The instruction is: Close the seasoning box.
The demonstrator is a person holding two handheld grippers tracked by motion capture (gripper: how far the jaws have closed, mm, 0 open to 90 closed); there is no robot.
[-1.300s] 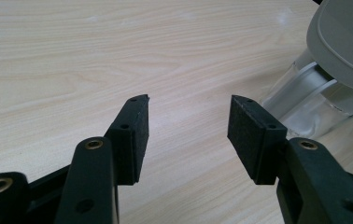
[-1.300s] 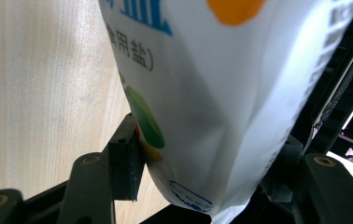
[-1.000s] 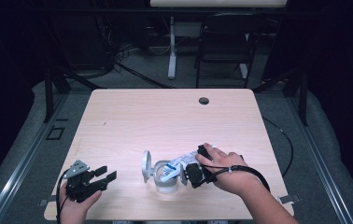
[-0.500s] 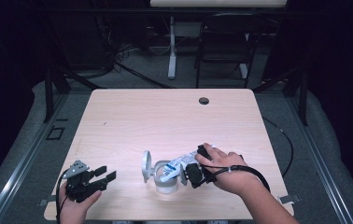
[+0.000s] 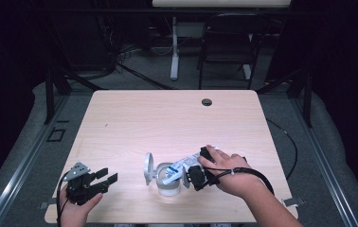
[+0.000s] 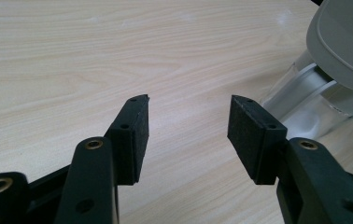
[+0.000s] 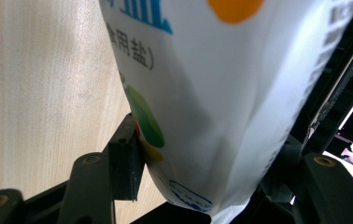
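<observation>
Over the jar (image 5: 168, 181) your right gripper (image 5: 190, 176) pinches the salt bag (image 5: 183, 166) tilted mouth-down, likely to pour, while your left gripper (image 5: 102, 179) waits spread, clear of it.

**Background only**

Light wood-grain rectangular table (image 5: 134, 123), with a small round dark grommet hole (image 5: 207, 101) near the far edge, centre-right. Beyond it: black metal folding chair (image 5: 225, 47), white desk leg on a foot (image 5: 174, 52), tangled black cables (image 5: 120, 56) on grey carpet floor (image 5: 25, 123). Black cable (image 5: 288, 142) loops off the right table edge.
</observation>
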